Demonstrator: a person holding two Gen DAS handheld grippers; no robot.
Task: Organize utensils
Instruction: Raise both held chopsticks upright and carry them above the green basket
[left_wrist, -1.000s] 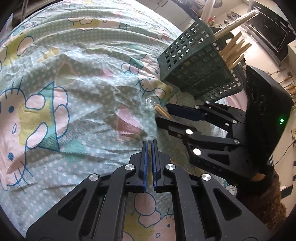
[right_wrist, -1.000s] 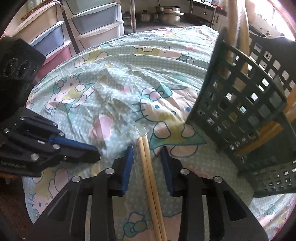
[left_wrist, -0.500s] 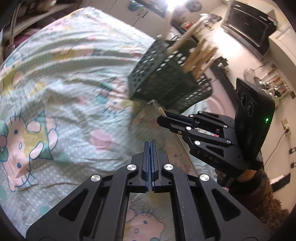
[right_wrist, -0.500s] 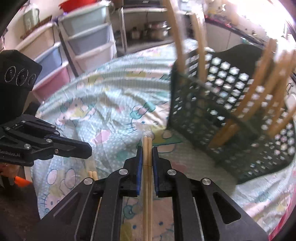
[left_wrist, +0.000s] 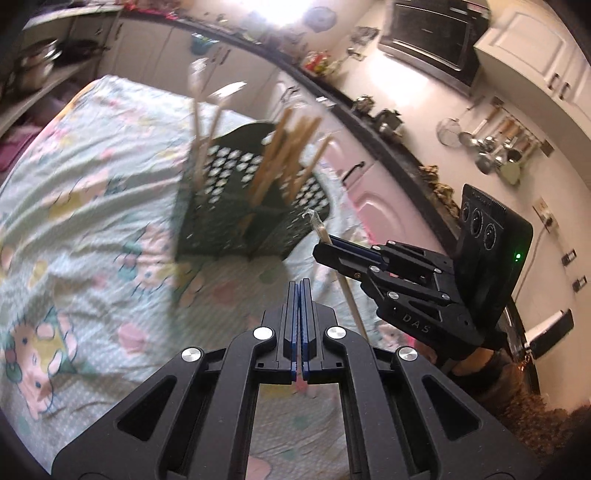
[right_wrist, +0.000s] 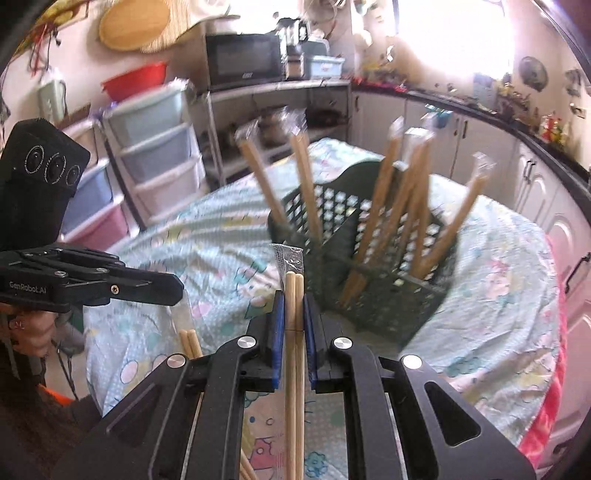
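Right wrist view is showing the right claw (right_wrist: 294, 321) pinching a cellophane-wrapped pair of wooden chopsticks (right_wrist: 294, 295); its jaws have just been closing onto the pair, and it is holding it clear of the cartoon-print cloth on the table (right_wrist: 498, 295). The dark green perforated plastic basket (right_wrist: 388, 295) is standing just ahead, already carrying several wrapped pairs upright. To do this step well, the person is probably needing to tip the pair upright above a compartment and let go only once its lower end is inside. The left claw (left_wrist: 299, 295) is pressed together with nothing visible between its pads.
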